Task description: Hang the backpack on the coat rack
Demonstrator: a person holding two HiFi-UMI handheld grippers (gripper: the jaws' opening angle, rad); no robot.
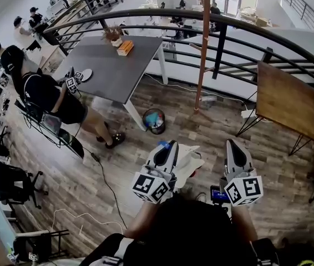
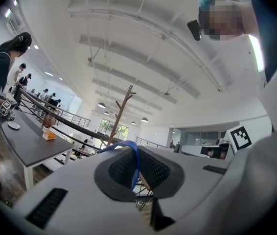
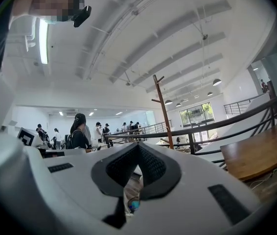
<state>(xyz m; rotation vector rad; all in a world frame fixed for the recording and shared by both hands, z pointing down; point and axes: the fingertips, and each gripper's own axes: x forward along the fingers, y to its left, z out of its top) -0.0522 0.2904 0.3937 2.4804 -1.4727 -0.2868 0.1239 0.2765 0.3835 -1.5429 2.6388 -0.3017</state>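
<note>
In the head view my left gripper (image 1: 167, 147) is shut on the blue top loop (image 1: 163, 144) of a white backpack (image 1: 190, 162), which hangs just below and to the right of it. The left gripper view shows the blue loop (image 2: 131, 156) pinched between the shut jaws of the left gripper (image 2: 137, 155). My right gripper (image 1: 232, 144) is level with the left one, apart from the bag, and shut on nothing (image 3: 138, 153). The brown wooden coat rack (image 1: 203, 49) stands ahead by the railing; its branched top (image 2: 124, 102) (image 3: 160, 94) appears in both gripper views.
A curved black railing (image 1: 240, 35) runs behind the rack. The grey table (image 1: 118, 65) stands at far left with a person (image 1: 51, 96) beside it. A wooden table (image 1: 293, 101) is at right. A round bin (image 1: 154, 120) and a cable (image 1: 110, 190) lie on the wood floor.
</note>
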